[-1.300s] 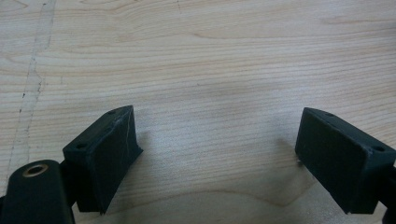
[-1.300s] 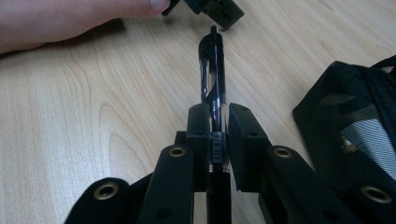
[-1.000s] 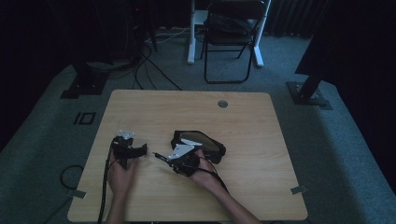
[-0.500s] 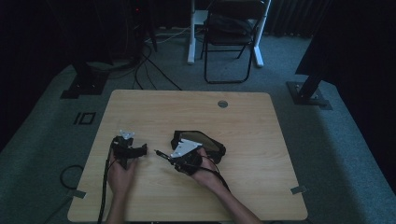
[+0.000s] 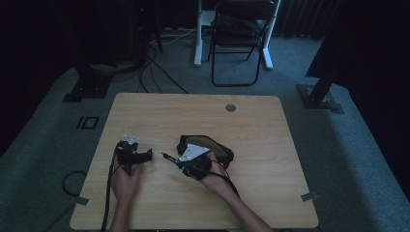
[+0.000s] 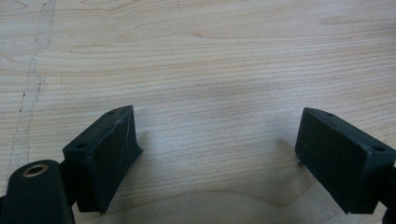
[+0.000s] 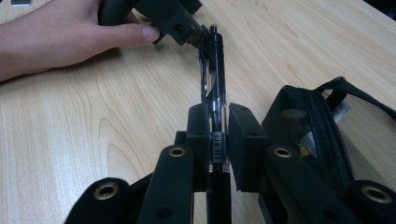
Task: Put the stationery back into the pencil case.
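A pale wooden table (image 5: 251,125) stands in a dim room. At eight o'clock the left gripper (image 5: 145,155) rests, jaws wide and empty. The right gripper (image 7: 218,122) clamps a pen (image 7: 214,74) beside the pouch (image 5: 217,147); I'd keep the pen level when slipping it in.

The high view looks forward and down from above the person's side onto the whole light wooden table (image 5: 270,145). Both gripper views ride low and close over that same tabletop, the right one facing the person's left hand (image 7: 60,35).
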Action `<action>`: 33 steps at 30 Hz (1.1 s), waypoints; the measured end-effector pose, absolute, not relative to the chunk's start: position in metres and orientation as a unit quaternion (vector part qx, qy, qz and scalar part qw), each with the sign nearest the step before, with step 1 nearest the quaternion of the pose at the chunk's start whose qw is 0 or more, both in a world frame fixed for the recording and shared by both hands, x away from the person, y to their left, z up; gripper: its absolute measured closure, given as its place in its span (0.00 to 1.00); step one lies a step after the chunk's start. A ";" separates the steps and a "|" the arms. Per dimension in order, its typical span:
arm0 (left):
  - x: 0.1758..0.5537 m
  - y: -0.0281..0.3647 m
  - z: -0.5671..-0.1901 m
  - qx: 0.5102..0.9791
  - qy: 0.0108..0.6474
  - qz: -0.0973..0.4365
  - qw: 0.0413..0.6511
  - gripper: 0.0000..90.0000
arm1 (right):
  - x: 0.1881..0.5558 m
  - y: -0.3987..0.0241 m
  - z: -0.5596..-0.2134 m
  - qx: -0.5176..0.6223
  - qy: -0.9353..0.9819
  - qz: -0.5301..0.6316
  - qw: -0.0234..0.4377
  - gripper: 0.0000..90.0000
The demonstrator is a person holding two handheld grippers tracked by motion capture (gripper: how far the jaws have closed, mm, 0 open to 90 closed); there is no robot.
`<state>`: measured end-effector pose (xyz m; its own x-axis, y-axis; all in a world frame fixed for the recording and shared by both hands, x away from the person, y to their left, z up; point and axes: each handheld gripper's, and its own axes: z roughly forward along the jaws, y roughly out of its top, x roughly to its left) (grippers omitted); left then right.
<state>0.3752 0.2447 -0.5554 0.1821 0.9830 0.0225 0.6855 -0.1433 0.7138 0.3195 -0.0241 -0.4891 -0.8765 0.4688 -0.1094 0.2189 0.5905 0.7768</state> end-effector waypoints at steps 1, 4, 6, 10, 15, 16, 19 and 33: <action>0.375 0.245 -0.555 0.712 0.586 0.256 0.291 0.15 | 0.320 -0.025 -0.488 0.196 0.878 0.409 0.154 0.89; 0.375 0.245 -0.555 0.712 0.586 0.256 0.291 0.15 | 0.320 -0.026 -0.487 0.198 0.876 0.410 0.156 0.89; 0.375 0.245 -0.555 0.712 0.586 0.256 0.291 0.15 | 0.320 -0.027 -0.486 0.200 0.876 0.411 0.157 0.89; 0.375 0.245 -0.555 0.712 0.586 0.256 0.291 0.15 | 0.320 -0.028 -0.484 0.199 0.875 0.412 0.160 0.89; 0.375 0.245 -0.555 0.712 0.586 0.256 0.290 0.15 | 0.320 -0.031 -0.482 0.202 0.873 0.413 0.162 0.89; 0.375 0.245 -0.555 0.712 0.586 0.256 0.291 0.15 | 0.320 -0.031 -0.482 0.201 0.873 0.413 0.163 0.89; 0.375 0.245 -0.555 0.712 0.586 0.255 0.291 0.15 | 0.320 -0.033 -0.480 0.204 0.872 0.415 0.164 0.89; 0.375 0.245 -0.555 0.712 0.586 0.255 0.291 0.15 | 0.322 -0.040 -0.476 0.211 0.866 0.420 0.170 0.89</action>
